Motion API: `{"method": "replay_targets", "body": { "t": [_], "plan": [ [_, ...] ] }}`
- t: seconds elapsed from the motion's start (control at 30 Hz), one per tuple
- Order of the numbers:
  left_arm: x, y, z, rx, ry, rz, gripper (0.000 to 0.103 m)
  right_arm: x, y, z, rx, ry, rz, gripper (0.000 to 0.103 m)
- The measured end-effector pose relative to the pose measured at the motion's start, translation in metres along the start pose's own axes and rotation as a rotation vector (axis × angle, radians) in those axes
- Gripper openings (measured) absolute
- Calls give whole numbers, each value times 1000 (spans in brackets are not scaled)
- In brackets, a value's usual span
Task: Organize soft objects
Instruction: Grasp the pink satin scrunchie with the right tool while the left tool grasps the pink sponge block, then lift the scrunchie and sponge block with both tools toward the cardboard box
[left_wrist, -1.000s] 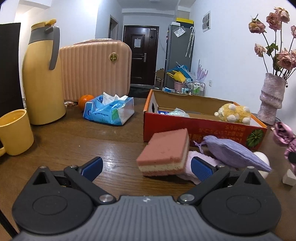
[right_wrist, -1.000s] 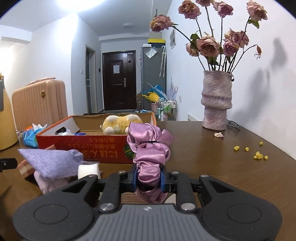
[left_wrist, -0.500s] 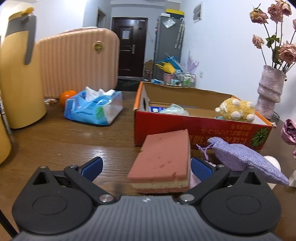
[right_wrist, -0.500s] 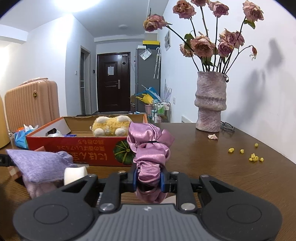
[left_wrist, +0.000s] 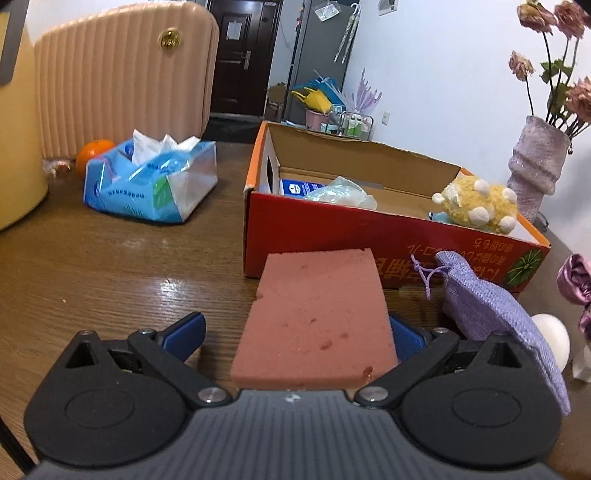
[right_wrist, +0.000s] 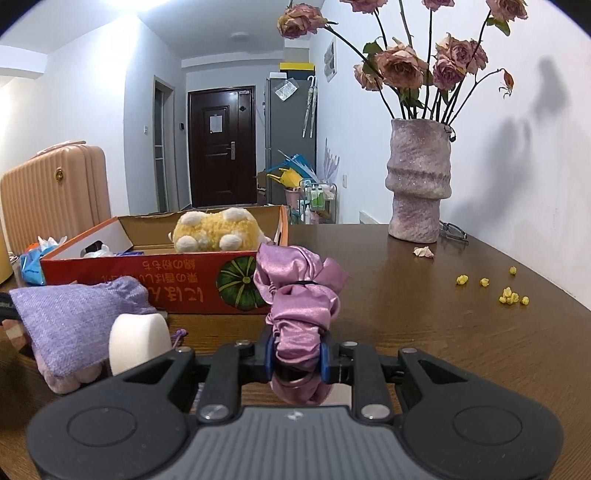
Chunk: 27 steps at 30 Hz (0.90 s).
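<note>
A pink sponge (left_wrist: 317, 317) lies on the wooden table between the wide jaws of my left gripper (left_wrist: 295, 334), which is open. The sponge's right edge sits close to the right pad (left_wrist: 406, 338); the left pad is well clear. Behind it stands a red cardboard box (left_wrist: 332, 229) holding a yellow plush (left_wrist: 476, 203). A purple knit pouch (left_wrist: 491, 310) and a white round puff (left_wrist: 552, 336) lie to the right. My right gripper (right_wrist: 297, 360) is shut on a pink satin scrunchie (right_wrist: 295, 306), just right of the pouch (right_wrist: 70, 317) and the puff (right_wrist: 136, 339), in front of the box (right_wrist: 147, 269).
A blue tissue pack (left_wrist: 147, 184), an orange (left_wrist: 94, 153), a peach suitcase (left_wrist: 122, 74) and a yellow flask (left_wrist: 14, 147) stand at the left. A vase of dried roses (right_wrist: 419, 188) stands at the back right, with small yellow bits (right_wrist: 509, 293) on the table.
My left gripper has moved forward and tipped down, so the pink sponge now lies between its jaws; the mug has slid out of view. The right gripper has stayed put with the scrunchie.
</note>
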<state>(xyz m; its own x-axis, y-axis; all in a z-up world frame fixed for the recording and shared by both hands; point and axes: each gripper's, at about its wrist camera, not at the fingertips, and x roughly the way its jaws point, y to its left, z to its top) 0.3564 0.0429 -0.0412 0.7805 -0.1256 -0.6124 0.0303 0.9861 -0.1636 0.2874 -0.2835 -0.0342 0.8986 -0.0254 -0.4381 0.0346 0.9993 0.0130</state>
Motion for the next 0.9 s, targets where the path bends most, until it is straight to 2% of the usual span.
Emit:
{"method": "replay_targets", "body": {
  "t": [0.07, 0.13, 0.17, 0.63, 0.9],
  "plan": [
    [-2, -1, -1, 11, -7, -5, 93, 0, 0, 0, 0, 0, 1, 22],
    [-3, -3, -1, 28, -9, -16, 74, -1, 0, 0, 0, -4, 2, 22],
    [-3, -4, -2, 33, -6, -20, 71, -2, 0, 0, 0, -7, 3, 22],
    [-24, -5, -6, 37, -92, 39, 71, -10, -1, 2, 8, -37, 19, 22],
    [-49, -8, -10, 37, -192, 85, 71, -14, 0, 3, 5, -54, 26, 22]
  ]
}}
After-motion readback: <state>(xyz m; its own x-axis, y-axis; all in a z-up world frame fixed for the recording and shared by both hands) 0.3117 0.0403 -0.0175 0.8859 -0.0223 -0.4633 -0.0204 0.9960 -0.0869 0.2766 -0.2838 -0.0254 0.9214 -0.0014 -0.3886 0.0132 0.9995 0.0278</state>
